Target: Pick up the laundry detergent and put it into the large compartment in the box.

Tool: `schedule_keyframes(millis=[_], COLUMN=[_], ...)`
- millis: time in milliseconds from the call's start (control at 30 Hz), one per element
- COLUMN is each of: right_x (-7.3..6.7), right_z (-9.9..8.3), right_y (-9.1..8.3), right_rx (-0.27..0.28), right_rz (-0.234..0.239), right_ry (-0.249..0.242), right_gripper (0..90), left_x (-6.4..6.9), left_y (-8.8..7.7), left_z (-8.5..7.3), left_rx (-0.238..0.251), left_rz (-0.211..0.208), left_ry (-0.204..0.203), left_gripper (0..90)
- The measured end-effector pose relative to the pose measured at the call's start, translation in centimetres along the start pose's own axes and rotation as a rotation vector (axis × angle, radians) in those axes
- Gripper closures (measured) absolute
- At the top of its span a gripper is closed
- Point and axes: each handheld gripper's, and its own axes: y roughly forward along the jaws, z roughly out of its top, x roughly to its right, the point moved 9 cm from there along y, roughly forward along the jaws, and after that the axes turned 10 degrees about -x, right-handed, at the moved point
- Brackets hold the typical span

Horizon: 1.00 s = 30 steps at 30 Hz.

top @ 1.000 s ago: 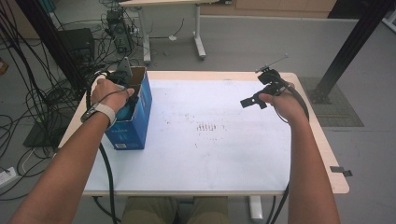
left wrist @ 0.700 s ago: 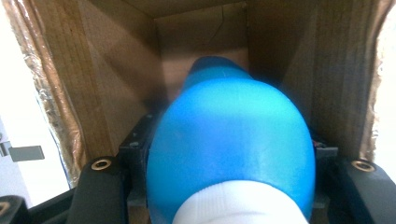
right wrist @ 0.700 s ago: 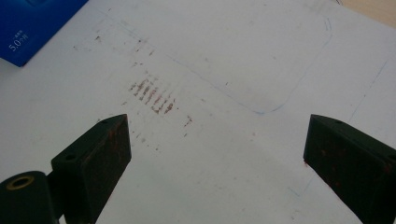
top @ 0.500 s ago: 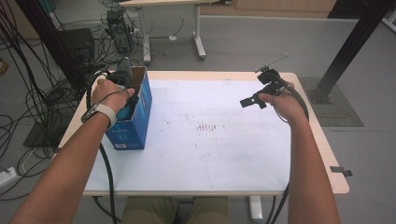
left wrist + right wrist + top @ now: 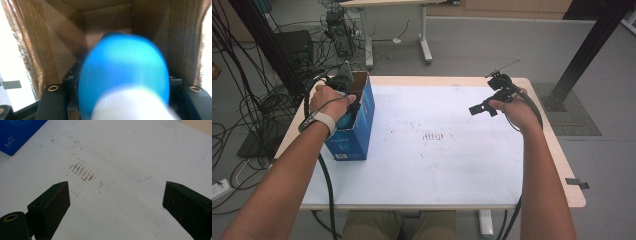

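While the left gripper sits at the mouth of the blue cardboard box with a brown unprinted inside, we note a smooth rounded blue object with a white end between its jaws, seen close up and blurred in the left gripper view. Jaws appear closed on it, one at each flank; contact pts themselves are hidden behind the object. Object's position: inside the box opening, above the floor of the box, walls on both sides. The box stands upright at the left edge of the white paper-covered table.

Right gripper is held over the table's right side, well apart from the box, jaws wide open w/ nothing between them; below it, a patch of reddish smear marks.

Handling, our judgement: object looks light, hard-shelled and glossy, so prob. slippery; the curved surface gives little purchase. Best hold is across the widest part, pads square to the flanks, moderate squeeze. Box is thin cardboard, light, liable to tip or slide if nudged; steady it by an outer wall w/ the free gripper if needed.
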Motion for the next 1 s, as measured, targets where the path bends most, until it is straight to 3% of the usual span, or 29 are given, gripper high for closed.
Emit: schedule_keyframes(millis=[200, 833, 1000], right_x=[-0.1, -0.6, -0.8], right_z=[0.1, 0.5, 0.5], right_y=[0.0, -0.1, -0.2], right_rx=[-0.004, -0.004, -0.002], right_rz=[-0.002, -0.006, -0.003], right_ry=[-0.004, -0.017, -0.022], right_gripper=[7.4, 7.4, 7.5], left_x=[-0.5, -1.0, -0.9], left_y=[0.1, -1.8, -2.8], left_z=[-0.2, -0.6, -0.9], left_rx=[0.012, 0.019, 0.032], left_rz=[-0.009, -0.033, -0.039], left_ry=[-0.007, 0.008, 0.006], left_gripper=[29.5, 27.8, 17.1])
